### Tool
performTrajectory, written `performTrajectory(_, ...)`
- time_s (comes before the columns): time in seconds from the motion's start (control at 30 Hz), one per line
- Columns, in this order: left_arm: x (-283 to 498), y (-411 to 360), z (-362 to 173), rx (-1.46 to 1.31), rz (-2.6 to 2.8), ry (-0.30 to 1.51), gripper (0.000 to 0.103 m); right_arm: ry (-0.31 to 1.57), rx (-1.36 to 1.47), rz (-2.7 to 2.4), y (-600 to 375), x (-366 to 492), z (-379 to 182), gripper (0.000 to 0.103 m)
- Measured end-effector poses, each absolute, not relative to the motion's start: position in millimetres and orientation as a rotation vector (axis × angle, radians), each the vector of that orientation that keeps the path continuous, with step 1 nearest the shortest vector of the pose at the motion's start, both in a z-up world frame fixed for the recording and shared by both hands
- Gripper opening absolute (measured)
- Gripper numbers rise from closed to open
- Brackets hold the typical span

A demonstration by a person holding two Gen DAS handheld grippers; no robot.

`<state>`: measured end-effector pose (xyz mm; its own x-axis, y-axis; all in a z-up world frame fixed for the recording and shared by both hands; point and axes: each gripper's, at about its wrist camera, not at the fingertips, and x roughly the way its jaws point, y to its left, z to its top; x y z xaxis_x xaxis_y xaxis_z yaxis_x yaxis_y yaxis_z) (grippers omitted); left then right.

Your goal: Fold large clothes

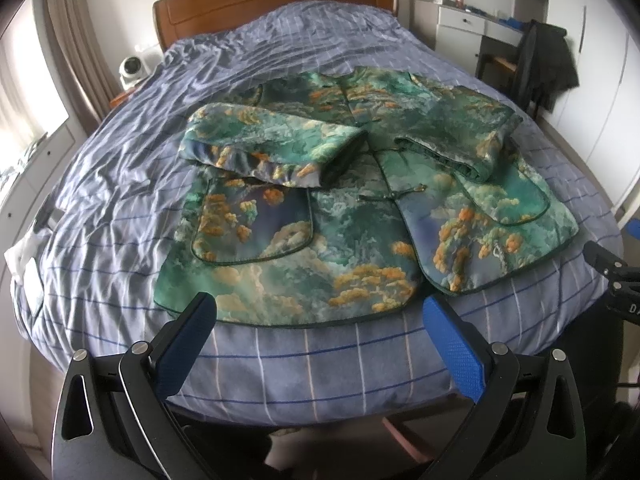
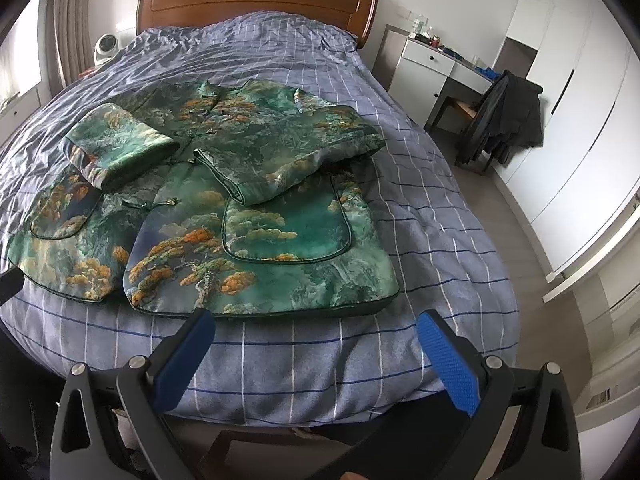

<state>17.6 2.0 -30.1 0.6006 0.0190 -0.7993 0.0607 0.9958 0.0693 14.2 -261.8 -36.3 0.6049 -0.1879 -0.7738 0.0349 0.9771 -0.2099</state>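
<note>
A green padded jacket with orange tree print lies face up on the bed, both sleeves folded inward across its chest. It also shows in the right wrist view. My left gripper is open and empty, just before the jacket's bottom hem at its left half. My right gripper is open and empty, just before the hem at the jacket's right corner. The right gripper's edge shows at the right of the left wrist view.
The bed has a blue checked cover and a wooden headboard. A white fan stands left of the bed. A chair draped with dark clothes, a desk and white wardrobes stand to the right.
</note>
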Motion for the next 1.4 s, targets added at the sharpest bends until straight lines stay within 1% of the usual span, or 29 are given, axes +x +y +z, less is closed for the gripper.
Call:
performTrajectory(0.23, 18, 2, -31, 0.091, -0.024, 0.927, 0.103, 0.855, -0.169, -0.049, -259, 15, -28, 0.103)
performTrajectory(0.33, 19, 4, -30, 0.085, -0.022, 0.927, 0.103, 0.762, -0.216, -0.028, -258, 20, -19, 0.103)
performTrajectory(0.43, 17, 6, -29, 0.081, -0.016, 0.924, 0.103, 0.625, -0.248, 0.042, -261, 34, -7, 0.103)
performTrajectory(0.5, 15, 8, -27, 0.08, -0.009, 0.918, 0.103, 0.6, -0.22, 0.138, -265, 51, -3, 0.103)
performTrajectory(0.53, 14, 9, -27, 0.079, -0.007, 0.917, 0.103, 0.603, -0.197, 0.228, -267, 63, -3, 0.103)
performTrajectory(0.6, 13, 12, -26, 0.075, 0.001, 0.914, 0.103, 0.668, -0.201, 0.391, -262, 95, -12, 0.103)
performTrajectory(0.7, 11, 14, -25, 0.07, 0.011, 0.916, 0.103, 0.688, -0.305, 0.434, -246, 134, -35, 0.103)
performTrajectory(0.83, 10, 16, -25, 0.075, 0.023, 0.918, 0.103, 0.775, -0.475, 0.44, -224, 188, -83, 0.103)
performTrajectory(0.97, 8, 21, -27, 0.076, 0.039, 0.924, 0.103, 0.844, -0.493, 0.448, -225, 221, -118, 0.101)
performTrajectory(1.0, 8, 23, -28, 0.074, 0.045, 0.926, 0.103, 0.855, -0.483, 0.452, -227, 225, -122, 0.092)
performTrajectory(1.03, 8, 24, -29, 0.071, 0.047, 0.928, 0.103, 0.875, -0.449, 0.46, -232, 228, -124, 0.079)
performTrajectory(1.07, 9, 26, -32, 0.062, 0.049, 0.936, 0.103, 0.899, -0.405, 0.469, -236, 231, -124, 0.049)
performTrajectory(1.1, 10, 27, -34, 0.056, 0.049, 0.943, 0.103, 0.925, -0.331, 0.477, -243, 232, -121, 0.028)
performTrajectory(1.13, 12, 28, -36, 0.048, 0.046, 0.953, 0.103, 0.92, -0.289, 0.453, -250, 229, -114, 0.019)
performTrajectory(1.17, 13, 28, -38, 0.042, 0.041, 0.961, 0.103, 0.903, -0.278, 0.426, -251, 225, -107, 0.014)
performTrajectory(1.3, 13, 22, -37, 0.049, 0.022, 0.952, 0.103, 0.799, -0.202, 0.37, -276, 199, -63, 0.013)
performTrajectory(1.4, 13, 18, -37, 0.056, 0.017, 0.952, 0.103, 0.693, -0.146, 0.3, -309, 177, -19, 0.013)
